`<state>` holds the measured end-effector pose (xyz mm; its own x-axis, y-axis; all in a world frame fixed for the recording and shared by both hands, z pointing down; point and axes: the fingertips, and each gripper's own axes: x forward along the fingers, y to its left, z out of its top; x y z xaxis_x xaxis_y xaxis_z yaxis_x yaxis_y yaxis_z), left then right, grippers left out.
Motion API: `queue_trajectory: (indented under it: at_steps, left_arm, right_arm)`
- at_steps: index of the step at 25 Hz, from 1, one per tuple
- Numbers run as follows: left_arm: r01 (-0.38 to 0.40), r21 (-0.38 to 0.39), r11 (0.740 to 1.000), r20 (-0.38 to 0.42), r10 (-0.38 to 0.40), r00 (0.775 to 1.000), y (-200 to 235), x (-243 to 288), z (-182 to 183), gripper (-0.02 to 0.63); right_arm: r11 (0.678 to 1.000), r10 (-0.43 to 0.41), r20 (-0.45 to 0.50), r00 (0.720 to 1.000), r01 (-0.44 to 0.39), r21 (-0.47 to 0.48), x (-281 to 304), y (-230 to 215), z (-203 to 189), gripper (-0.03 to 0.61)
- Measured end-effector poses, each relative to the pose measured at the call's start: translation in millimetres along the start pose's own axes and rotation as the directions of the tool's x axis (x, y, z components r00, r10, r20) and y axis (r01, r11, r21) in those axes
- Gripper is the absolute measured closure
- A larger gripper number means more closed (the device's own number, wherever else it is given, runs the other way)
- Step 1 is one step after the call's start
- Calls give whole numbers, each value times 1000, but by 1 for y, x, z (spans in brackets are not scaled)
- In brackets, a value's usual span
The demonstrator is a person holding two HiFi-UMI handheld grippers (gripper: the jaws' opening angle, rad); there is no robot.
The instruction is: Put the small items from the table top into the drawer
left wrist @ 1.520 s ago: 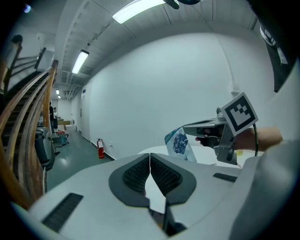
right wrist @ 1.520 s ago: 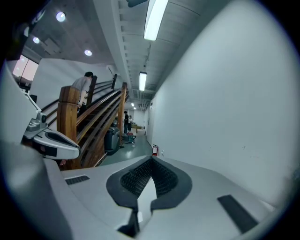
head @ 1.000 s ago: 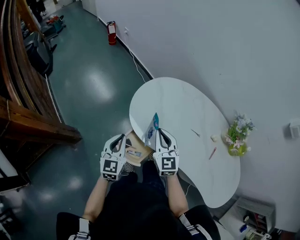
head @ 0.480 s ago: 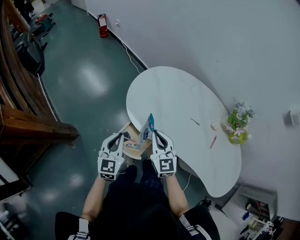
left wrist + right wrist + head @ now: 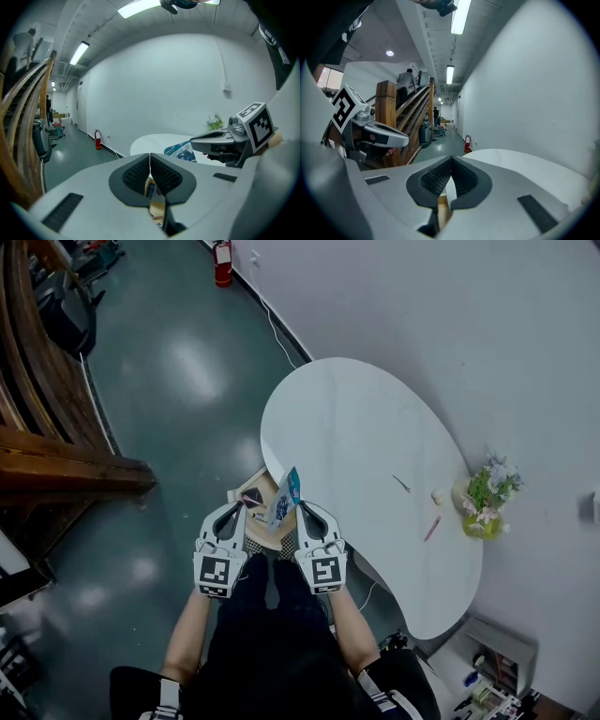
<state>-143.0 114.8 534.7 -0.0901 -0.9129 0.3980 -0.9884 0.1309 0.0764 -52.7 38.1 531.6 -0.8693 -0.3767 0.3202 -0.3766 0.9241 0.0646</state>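
The right claw (image 5: 302, 508) pinches the packet (image 5: 283, 497) by 1 edge; it looks thin, light and floppy. The left claw (image 5: 235, 509) is clenched, empty.

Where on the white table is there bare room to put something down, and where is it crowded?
Bare: the broad part of the white table, from the open drawer to the wall. Crowded: around the flower vase, where a pink pen and a small cream item lie close by.
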Motion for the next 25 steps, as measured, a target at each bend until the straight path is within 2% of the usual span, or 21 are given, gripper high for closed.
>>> queue_trajectory:
  at_steps: [7,14,25]
  left_arm:
    - [-89,-51,995,-36,87,996,11,-1,-36,594]
    - [-161,-99,982,-68,155,986,18,-10,-74,594]
    - [-213,-152,965,-117,196,974,25,-22,-120,594]
  right_arm:
    - [994,112,-110,988,-112,4,22,25,-47,549]
    - [978,203,-156,967,-207,-14,41,48,-87,549]
    - [970,235,-221,947,-241,-3,58,65,-134,549]
